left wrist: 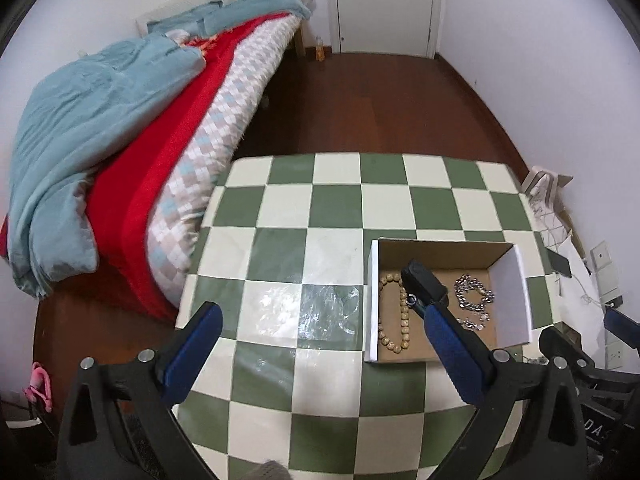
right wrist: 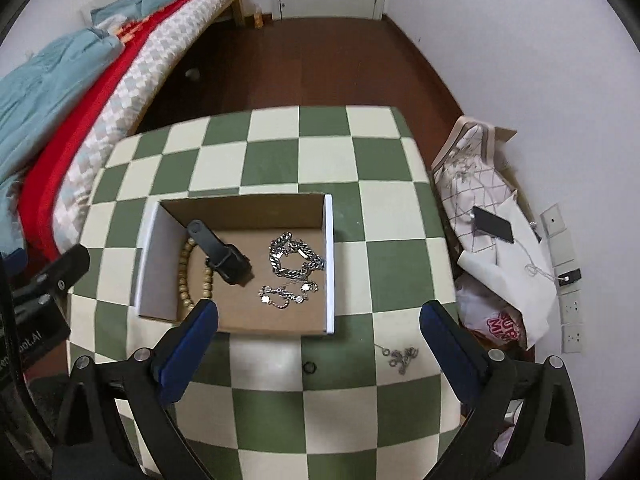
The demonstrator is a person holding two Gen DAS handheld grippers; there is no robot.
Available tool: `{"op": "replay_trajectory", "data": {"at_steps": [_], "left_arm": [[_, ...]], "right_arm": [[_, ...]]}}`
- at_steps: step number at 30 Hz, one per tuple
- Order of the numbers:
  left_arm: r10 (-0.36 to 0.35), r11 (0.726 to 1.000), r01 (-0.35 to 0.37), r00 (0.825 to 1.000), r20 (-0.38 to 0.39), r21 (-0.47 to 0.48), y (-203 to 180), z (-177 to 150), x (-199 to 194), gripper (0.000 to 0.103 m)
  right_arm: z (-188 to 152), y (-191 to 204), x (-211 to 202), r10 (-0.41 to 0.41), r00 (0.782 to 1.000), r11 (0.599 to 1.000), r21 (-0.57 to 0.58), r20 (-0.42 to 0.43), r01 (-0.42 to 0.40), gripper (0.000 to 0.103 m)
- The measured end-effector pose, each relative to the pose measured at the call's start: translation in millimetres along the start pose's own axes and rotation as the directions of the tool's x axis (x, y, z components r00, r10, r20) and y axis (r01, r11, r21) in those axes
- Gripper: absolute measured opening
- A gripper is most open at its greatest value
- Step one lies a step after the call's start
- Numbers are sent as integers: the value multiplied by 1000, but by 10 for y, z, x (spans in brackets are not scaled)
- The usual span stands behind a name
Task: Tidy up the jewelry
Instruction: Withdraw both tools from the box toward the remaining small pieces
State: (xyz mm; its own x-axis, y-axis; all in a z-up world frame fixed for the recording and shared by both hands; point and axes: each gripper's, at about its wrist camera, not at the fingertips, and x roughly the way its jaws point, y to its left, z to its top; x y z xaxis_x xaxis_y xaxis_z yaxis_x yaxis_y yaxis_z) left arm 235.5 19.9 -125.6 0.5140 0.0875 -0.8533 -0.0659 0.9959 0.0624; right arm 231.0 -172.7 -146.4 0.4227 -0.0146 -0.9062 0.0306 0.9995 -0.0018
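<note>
An open cardboard box (left wrist: pixel 512 300) (right wrist: pixel 158 272) with white walls stands on the green-and-cream checked table (left wrist: pixel 320 208) (right wrist: pixel 280 152). In it lie a wooden bead bracelet (left wrist: pixel 394 316) (right wrist: pixel 186 276), a black watch (left wrist: pixel 424 288) (right wrist: pixel 218 252), a heavy silver chain (left wrist: pixel 474 296) (right wrist: pixel 296 258) and a thin silver bracelet (right wrist: pixel 284 296). A small silver chain (right wrist: pixel 402 356) and a black ring (right wrist: pixel 309 368) lie on the table near the box's front right corner. My left gripper (left wrist: pixel 322 312) hangs open over the table left of the box. My right gripper (right wrist: pixel 320 312) is open above the box's near edge, holding nothing.
A bed (left wrist: pixel 160 160) with teal, red and checked bedding presses against the table's left side. Right of the table, bags, a dark phone (right wrist: pixel 492 224) and cables (right wrist: pixel 536 268) pile against the wall. Brown floor and a white door (left wrist: pixel 384 4) lie beyond.
</note>
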Motion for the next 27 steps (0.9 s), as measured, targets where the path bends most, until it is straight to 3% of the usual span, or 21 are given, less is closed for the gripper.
{"op": "replay_trajectory", "data": {"at_steps": [11, 16, 23, 27], "left_arm": [[25, 998, -33, 983, 181, 44, 3, -105, -847, 103], [31, 998, -43, 975, 220, 48, -28, -177, -1074, 103], [31, 998, -46, 967, 253, 51, -85, -321, -1070, 103], [10, 996, -28, 977, 214, 83, -180, -417, -844, 103]], "right_arm": [[-230, -75, -867, 20, 989, 999, 34, 150, -26, 102], [-352, -93, -1163, 48, 979, 998, 35, 196, -56, 102], [-525, -164, -1313, 80, 965, 994, 46, 249, -94, 103], [-605, -379, -1117, 77, 968, 993, 70, 237, -96, 103]]}}
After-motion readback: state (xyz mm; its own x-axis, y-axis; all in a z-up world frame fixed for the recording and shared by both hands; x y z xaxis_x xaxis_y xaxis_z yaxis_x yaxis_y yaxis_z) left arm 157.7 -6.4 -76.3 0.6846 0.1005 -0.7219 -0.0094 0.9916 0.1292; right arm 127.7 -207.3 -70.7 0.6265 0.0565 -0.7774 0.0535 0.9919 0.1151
